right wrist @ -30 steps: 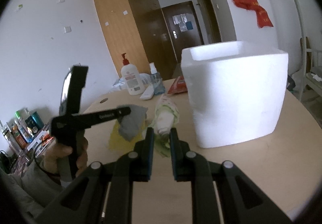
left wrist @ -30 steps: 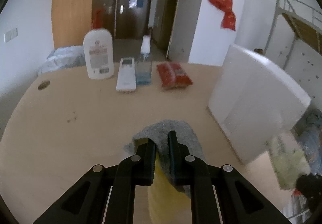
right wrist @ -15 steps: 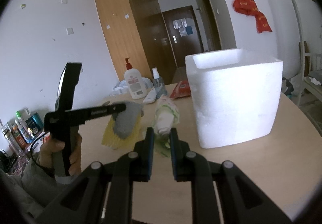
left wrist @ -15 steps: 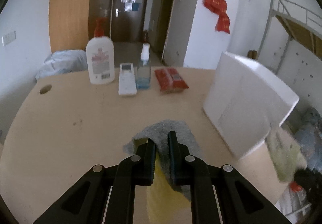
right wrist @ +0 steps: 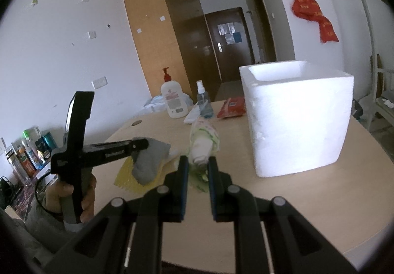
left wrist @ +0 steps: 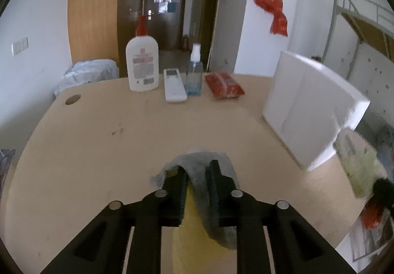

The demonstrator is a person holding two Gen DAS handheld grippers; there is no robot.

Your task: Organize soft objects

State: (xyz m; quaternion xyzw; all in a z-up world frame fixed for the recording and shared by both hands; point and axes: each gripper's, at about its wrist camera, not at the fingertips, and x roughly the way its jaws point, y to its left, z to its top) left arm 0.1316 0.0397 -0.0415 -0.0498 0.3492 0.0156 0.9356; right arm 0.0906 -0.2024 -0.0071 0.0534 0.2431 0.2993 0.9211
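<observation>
My left gripper (left wrist: 196,173) is shut on a grey and yellow cloth (left wrist: 197,190) and holds it above the round wooden table (left wrist: 98,141). The same cloth (right wrist: 147,163) hangs from the left gripper (right wrist: 140,144) in the right wrist view. My right gripper (right wrist: 198,165) is shut on a rolled white and green cloth (right wrist: 203,141), held above the table. A white foam box (right wrist: 298,116), open at the top, stands on the table to the right of both grippers. It also shows in the left wrist view (left wrist: 310,106).
At the table's far edge stand a white lotion bottle (left wrist: 142,64), a white remote (left wrist: 174,85), a small spray bottle (left wrist: 194,74) and a red packet (left wrist: 224,84). Bottles sit on a low shelf (right wrist: 29,151) at the left.
Both grippers have lifted a little with their cloths. The foam box looks lower and farther in both views.
</observation>
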